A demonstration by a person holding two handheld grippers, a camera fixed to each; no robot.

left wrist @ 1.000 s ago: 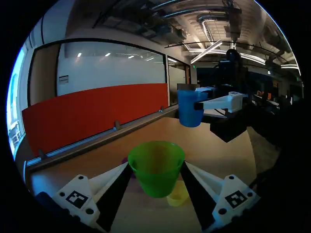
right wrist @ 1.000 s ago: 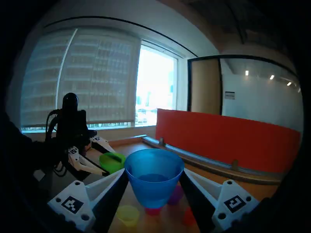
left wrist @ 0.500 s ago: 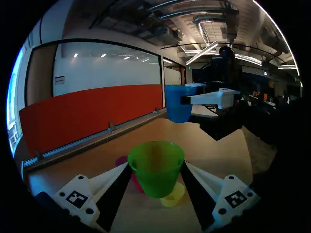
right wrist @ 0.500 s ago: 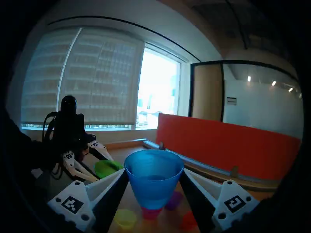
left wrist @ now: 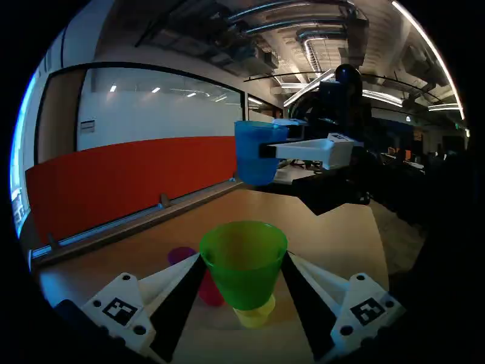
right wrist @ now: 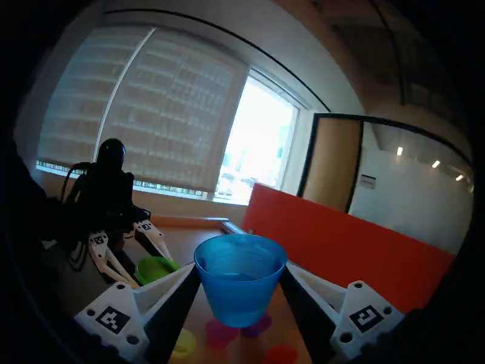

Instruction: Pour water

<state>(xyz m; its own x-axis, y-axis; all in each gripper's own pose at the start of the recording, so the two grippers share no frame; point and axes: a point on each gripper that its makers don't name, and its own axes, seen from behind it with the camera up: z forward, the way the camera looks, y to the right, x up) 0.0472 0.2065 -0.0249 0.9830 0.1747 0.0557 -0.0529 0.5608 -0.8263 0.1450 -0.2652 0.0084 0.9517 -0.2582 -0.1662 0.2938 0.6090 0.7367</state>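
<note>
In the left gripper view my left gripper (left wrist: 244,267) is shut on a green cup (left wrist: 244,261), held upright above the wooden table (left wrist: 327,236). Farther off and higher, the right gripper (left wrist: 267,150) holds a blue cup (left wrist: 254,151), upright. In the right gripper view my right gripper (right wrist: 240,285) is shut on that blue cup (right wrist: 239,288), with water low inside it. The left gripper (right wrist: 130,255) with the green cup (right wrist: 154,268) appears at lower left, below the blue cup's rim.
Small cups stand on the table below: yellow (left wrist: 254,315), pink (left wrist: 210,291) and purple (left wrist: 180,255); pink (right wrist: 219,332), purple (right wrist: 257,326), red (right wrist: 282,355) and yellow (right wrist: 183,343) too. An orange partition (left wrist: 121,176) runs along the table's far edge. Windows with blinds (right wrist: 145,121) are behind.
The blue cup has risen and moved left toward a spot above the green cup. The right gripper view has tipped upward. The green cup stays held in place.
</note>
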